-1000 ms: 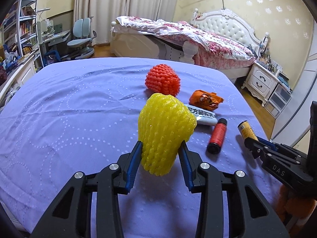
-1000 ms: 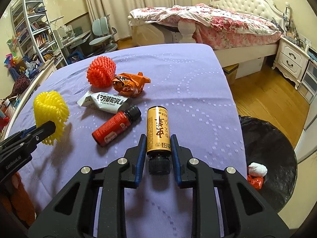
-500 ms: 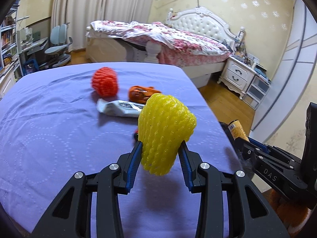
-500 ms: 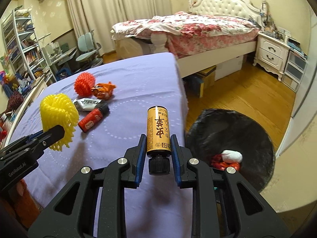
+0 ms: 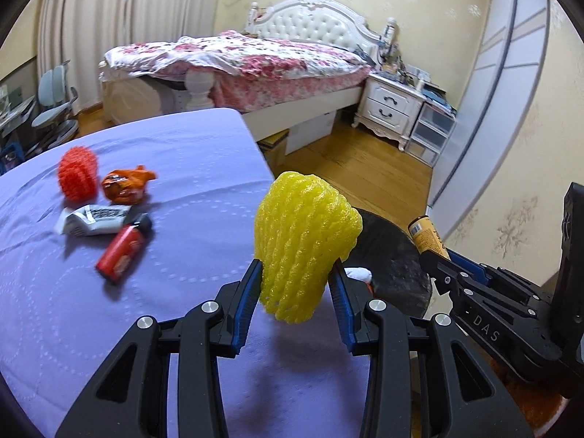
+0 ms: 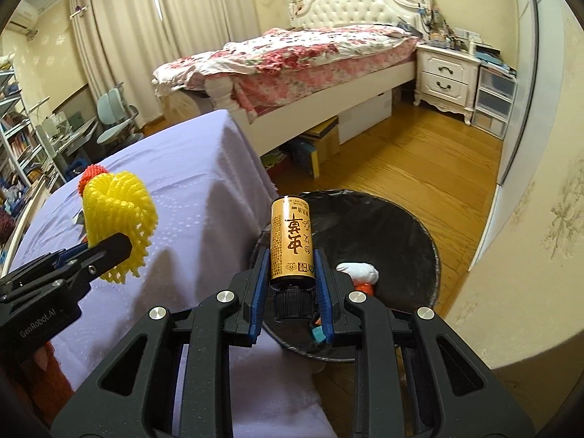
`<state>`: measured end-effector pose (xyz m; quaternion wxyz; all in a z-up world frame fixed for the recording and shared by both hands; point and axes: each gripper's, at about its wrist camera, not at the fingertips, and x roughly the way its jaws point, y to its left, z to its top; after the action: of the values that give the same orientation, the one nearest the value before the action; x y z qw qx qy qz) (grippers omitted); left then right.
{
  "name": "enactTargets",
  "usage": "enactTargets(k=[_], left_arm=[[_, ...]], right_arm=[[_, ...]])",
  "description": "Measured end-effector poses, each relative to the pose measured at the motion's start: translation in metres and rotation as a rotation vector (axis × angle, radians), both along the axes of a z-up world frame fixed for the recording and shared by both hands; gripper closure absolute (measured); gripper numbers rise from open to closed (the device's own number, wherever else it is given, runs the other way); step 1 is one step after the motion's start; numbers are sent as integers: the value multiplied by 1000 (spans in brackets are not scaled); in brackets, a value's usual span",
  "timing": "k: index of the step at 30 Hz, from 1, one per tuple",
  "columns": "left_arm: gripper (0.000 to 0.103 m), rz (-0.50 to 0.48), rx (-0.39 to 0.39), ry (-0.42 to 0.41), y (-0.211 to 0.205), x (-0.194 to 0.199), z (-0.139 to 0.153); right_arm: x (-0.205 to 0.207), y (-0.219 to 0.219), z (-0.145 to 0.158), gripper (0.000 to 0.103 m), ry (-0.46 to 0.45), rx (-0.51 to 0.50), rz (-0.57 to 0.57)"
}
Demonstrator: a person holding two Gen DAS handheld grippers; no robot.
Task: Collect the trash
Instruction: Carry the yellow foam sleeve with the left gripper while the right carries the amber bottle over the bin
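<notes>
Since the frames 1 s ago, both grippers have been swinging away from the middle of the purple table toward its right edge, and the black-lined trash bin is now lying directly beneath the right gripper.

The left gripper [image 5: 297, 288] is clamping the yellow foam net [image 5: 304, 244] between its 2 blue-padded fingers [image 5: 248, 299]. The jaws are standing moderately apart, set by the width of the net, and both pads are pressing the net's lower half. The net is being held upright above the table's right edge, with the trash bin [image 5: 394, 255] showing just behind it.

The right gripper [image 6: 292, 273] is gripping the gold bottle [image 6: 291, 242] near its black cap end, cap pointing back toward the camera. Its jaws are standing narrowly apart, closed against the bottle's sides. The bottle is hanging over the near rim of the trash bin [image 6: 419, 241], which is holding a white wad [image 6: 359, 272] and a red scrap beside it.

4 items are lying on the purple table [image 5: 182, 153], well apart from both grippers: a red foam net [image 5: 77, 173], an orange wrapper [image 5: 126, 185] just beside it, a white sachet [image 5: 91, 219] in front of these, and a red bottle [image 5: 122, 246] touching the sachet's near edge.

A bed [image 6: 310, 51] and a white nightstand [image 6: 445, 73] are standing beyond the table on the wooden floor.
</notes>
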<state>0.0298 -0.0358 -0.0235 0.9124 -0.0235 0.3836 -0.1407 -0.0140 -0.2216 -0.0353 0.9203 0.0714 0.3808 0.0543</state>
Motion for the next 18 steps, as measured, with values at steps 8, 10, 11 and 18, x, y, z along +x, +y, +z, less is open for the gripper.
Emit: enactTargets(k=[8,10,11,18], left_arm=[[64,-53,36,22,-37,12,-11],[64,-62,43,25,-44,16,-14],[64,-66,47,27,-47,18,-15],[63,-97,69,28,-67,26,-21]], right_arm=[[5,-26,-7,79,0,12,-50],[8,-32,-10,79,5,16,-60],[10,-34,-11,79,7,18,-64],[15,-46,-19,79,20,30,-84]])
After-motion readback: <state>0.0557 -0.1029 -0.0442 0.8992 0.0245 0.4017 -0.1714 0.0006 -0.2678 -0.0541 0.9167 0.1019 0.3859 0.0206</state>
